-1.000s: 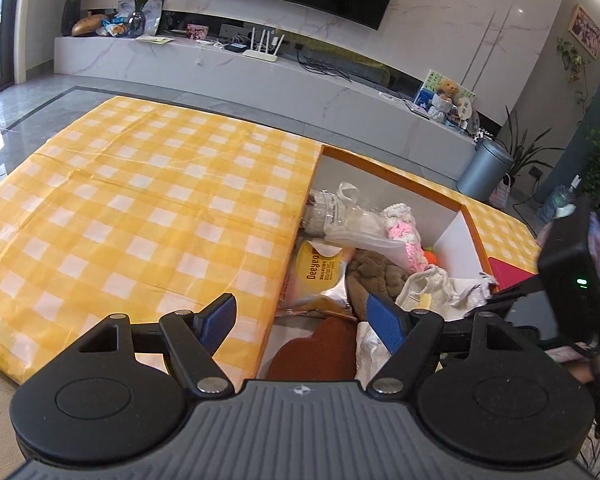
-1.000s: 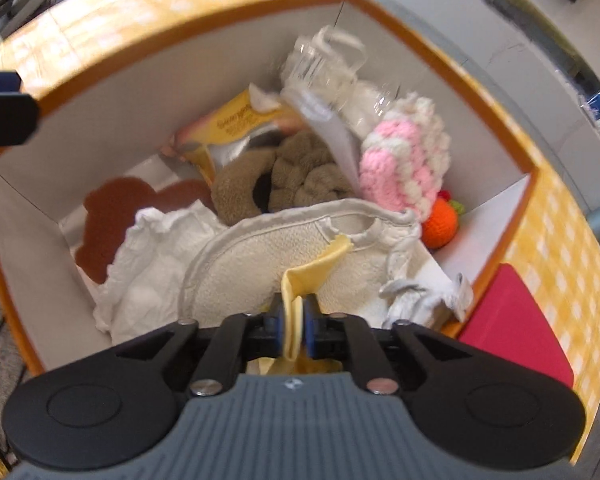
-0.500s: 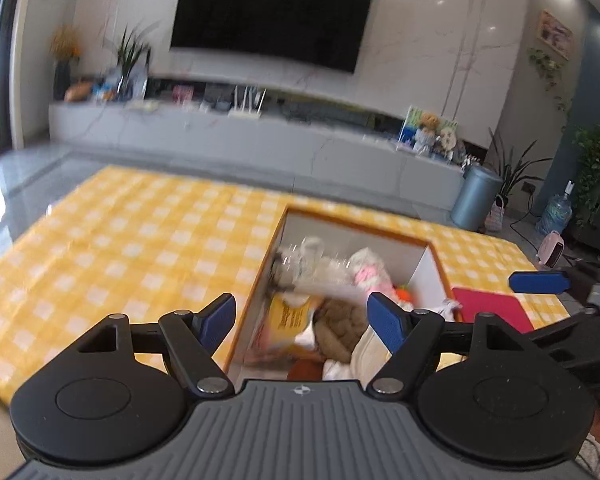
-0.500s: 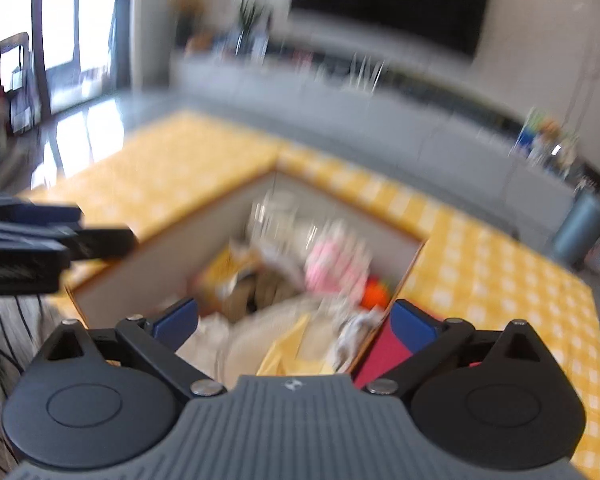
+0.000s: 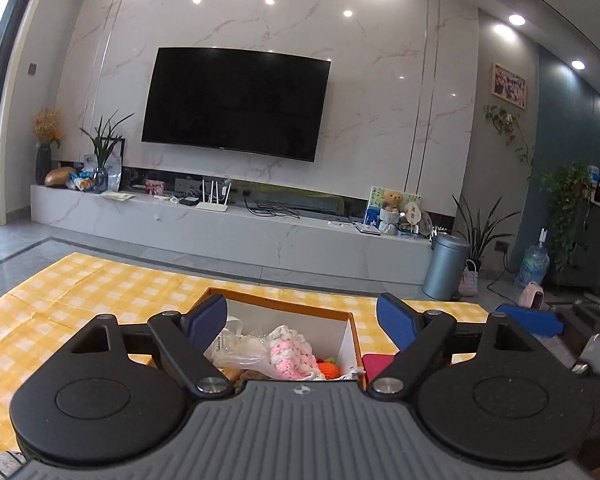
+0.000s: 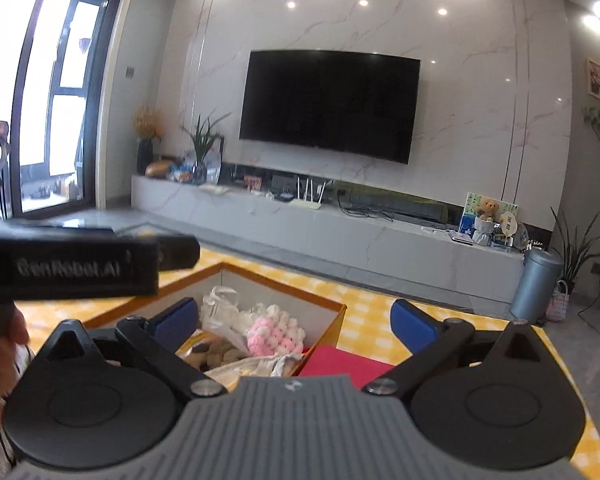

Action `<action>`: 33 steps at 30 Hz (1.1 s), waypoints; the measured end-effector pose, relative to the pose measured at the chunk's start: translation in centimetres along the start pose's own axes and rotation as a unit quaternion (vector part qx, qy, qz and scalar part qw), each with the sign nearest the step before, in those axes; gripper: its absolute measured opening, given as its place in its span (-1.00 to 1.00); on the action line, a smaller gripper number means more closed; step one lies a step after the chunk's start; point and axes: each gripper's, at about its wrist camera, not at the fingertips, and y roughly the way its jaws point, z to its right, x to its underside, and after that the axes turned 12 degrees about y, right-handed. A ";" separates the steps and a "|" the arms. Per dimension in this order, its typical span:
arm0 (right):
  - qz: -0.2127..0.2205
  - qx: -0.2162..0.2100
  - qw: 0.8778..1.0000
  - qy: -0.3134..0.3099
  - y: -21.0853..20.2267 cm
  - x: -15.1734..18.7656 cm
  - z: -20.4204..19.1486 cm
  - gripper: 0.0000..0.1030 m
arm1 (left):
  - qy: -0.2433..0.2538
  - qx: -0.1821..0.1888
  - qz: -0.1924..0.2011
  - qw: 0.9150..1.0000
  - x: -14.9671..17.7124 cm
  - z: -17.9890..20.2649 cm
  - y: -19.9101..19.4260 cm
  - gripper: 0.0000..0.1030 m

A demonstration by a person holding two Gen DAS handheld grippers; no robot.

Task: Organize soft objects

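Note:
An orange-rimmed white box [image 5: 284,306] [image 6: 284,280] holds soft things: a pink-and-white crocheted piece [image 5: 290,352] [image 6: 274,334], a clear plastic bag [image 5: 236,344] [image 6: 220,304], a small orange knit item [image 5: 329,369], a brown plush [image 6: 220,354] and a cream cloth [image 6: 260,364]. My left gripper [image 5: 302,318] hangs above the box's near side, its jaws opening with nothing between them. My right gripper [image 6: 295,319] stands wide open and empty over the box's near right corner. The left gripper's black body [image 6: 68,268] crosses the right wrist view.
The box sits on a yellow checked cloth [image 5: 100,292] on the floor, with a flat red piece [image 6: 340,362] beside its right wall. Beyond are a long marble bench [image 5: 236,228], a grey bin [image 5: 446,266] and a wall television [image 5: 236,104]. A hand [image 6: 4,336] holds the left gripper.
The right gripper let go of the cream cloth with the yellow edge and opened wide. Both grippers rose and tilted up from the box toward the room. The left jaws widened.

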 end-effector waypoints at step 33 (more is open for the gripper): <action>-0.023 -0.006 0.998 0.058 1.9 5.8 5.6 0.94 | 0.076 -0.040 -0.019 0.996 3.9 5.8 2.4 0.93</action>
